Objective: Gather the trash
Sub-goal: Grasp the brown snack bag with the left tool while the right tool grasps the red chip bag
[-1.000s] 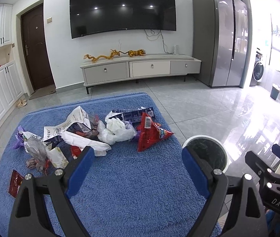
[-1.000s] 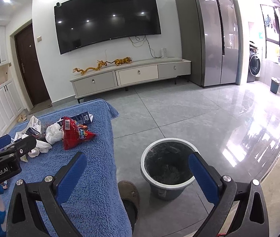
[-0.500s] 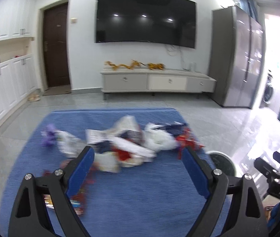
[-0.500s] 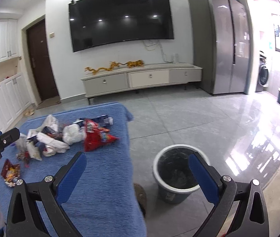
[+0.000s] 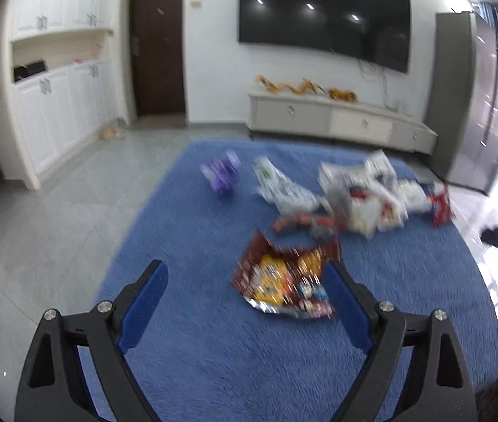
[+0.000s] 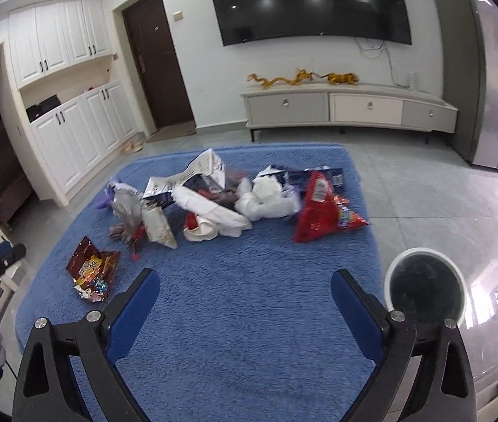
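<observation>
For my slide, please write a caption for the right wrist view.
Open right claw above a blue rug strewn with wrappers, red snack bag ahead, trash bin at right.

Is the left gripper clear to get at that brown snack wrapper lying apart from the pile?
Probably yes. The left gripper is open above the blue blanket, and the brown snack wrapper lies flat just ahead by its right finger, with nothing on top.

Both cameras look down from above the blue rug (image 5: 213,351) toward the TV wall. The left one sits nearer the brown snack bag (image 5: 284,281). Both see the trash pile (image 6: 227,200).
</observation>
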Tool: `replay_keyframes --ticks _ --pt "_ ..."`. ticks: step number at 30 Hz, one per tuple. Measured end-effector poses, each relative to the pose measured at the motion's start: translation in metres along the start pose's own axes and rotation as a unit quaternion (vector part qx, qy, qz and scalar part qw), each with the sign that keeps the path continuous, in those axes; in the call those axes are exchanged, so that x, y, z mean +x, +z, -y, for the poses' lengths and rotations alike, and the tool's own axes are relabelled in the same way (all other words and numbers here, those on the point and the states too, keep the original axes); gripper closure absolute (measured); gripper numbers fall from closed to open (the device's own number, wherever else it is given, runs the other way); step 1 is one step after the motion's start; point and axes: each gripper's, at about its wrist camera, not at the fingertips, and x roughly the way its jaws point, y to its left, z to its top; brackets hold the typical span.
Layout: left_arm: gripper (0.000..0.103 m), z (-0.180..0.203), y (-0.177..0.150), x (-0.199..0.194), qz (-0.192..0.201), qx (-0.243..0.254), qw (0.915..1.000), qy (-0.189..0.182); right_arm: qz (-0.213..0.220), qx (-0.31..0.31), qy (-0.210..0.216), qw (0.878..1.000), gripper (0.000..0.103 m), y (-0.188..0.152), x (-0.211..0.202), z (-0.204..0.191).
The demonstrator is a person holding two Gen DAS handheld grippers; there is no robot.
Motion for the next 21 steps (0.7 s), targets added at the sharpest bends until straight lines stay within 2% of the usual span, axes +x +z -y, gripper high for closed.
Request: replay_keyframes --ticks 3,9,14,18,21 --pt "0.014 0.001 -0.003 0.021 -0.020 -0.001 0.9997 -0.015 -0.012 -0.007 -0.001 1.000 0.005 0.002 0.011 -0.001" --pt "0.014 -0.013 0.013 0.067 -0.050 -0.028 0.9972 -0.049 -0.015 -0.011 -0.022 1.000 0.005 0.012 0.017 0.019" --pt "0.016 -0.013 0.013 0.092 -0.078 -0.014 0.9944 -0.070 -0.018 -0.013 -0.033 0.999 0.009 0.025 0.029 0.046" --pt "0.034 -0.015 0.011 0.107 -0.102 -0.020 0.9912 -0.082 -0.032 -0.016 -0.029 0.999 0.015 0.041 0.053 0.067" --pt "0.042 -0.017 0.010 0.116 -0.113 -0.028 0.9896 -0.084 -0.040 -0.009 -0.019 0.999 0.021 0.053 0.072 0.080"
